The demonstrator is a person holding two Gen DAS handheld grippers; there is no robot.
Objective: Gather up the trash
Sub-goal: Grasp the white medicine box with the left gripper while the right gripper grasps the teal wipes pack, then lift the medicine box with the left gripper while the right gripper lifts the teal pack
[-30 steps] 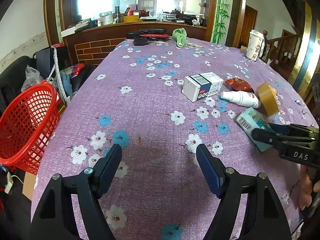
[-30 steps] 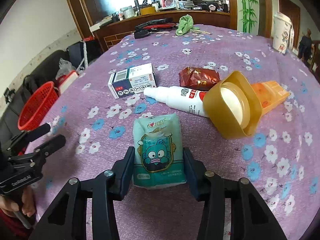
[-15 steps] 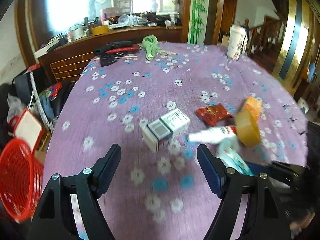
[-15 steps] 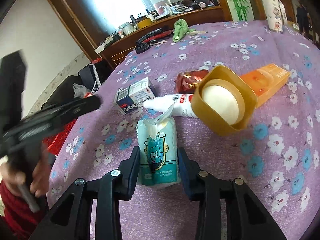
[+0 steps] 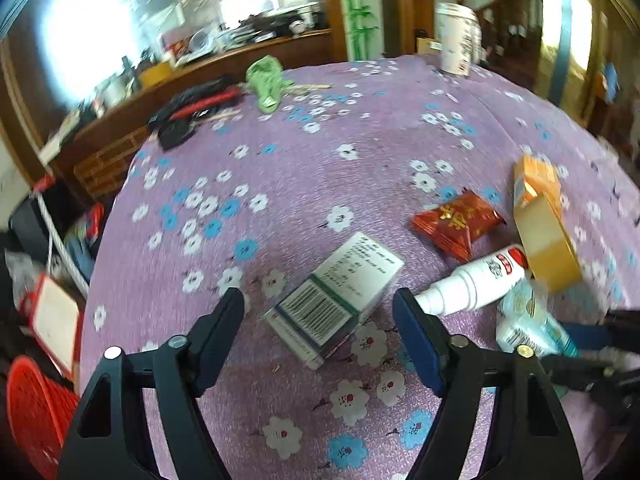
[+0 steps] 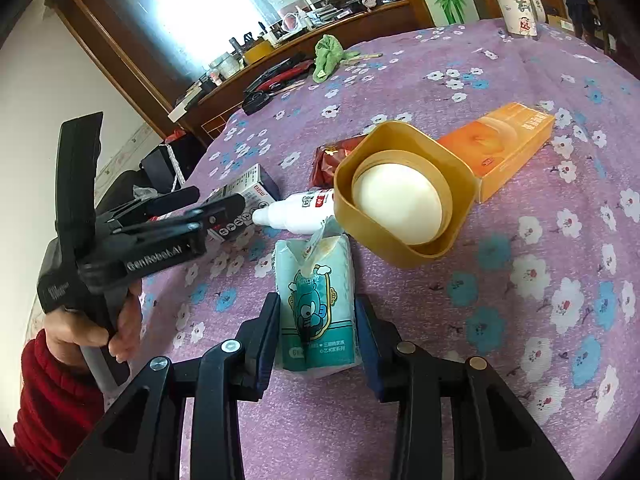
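A white medicine box [image 5: 336, 300] with a barcode lies on the purple flowered tablecloth [image 5: 320, 168]. My left gripper [image 5: 320, 320] straddles its near end. Its jaws are closing, with a gap still showing on each side of the box. In the right wrist view my left gripper [image 6: 208, 204] hovers over that box [image 6: 256, 184]. My right gripper [image 6: 318, 332] is shut on a teal tissue pack [image 6: 316, 304], whose sides are squeezed between the pads. Beyond the pack lie a white bottle [image 6: 300, 210], a red snack packet [image 6: 324, 160], a tan bowl [image 6: 404, 196] on its side and an orange box [image 6: 508, 144].
A red basket [image 5: 32, 412] stands off the table's left edge at floor level. A green cloth [image 5: 266, 80], black and red tools [image 5: 192, 108] and a paper cup [image 5: 456, 40] sit at the far end. A hand in a red sleeve [image 6: 52, 400] holds my left gripper.
My left gripper swept right from bare cloth to straddle the white box, and its jaws narrowed a little. My right gripper closed onto the tissue pack and rolled slightly.
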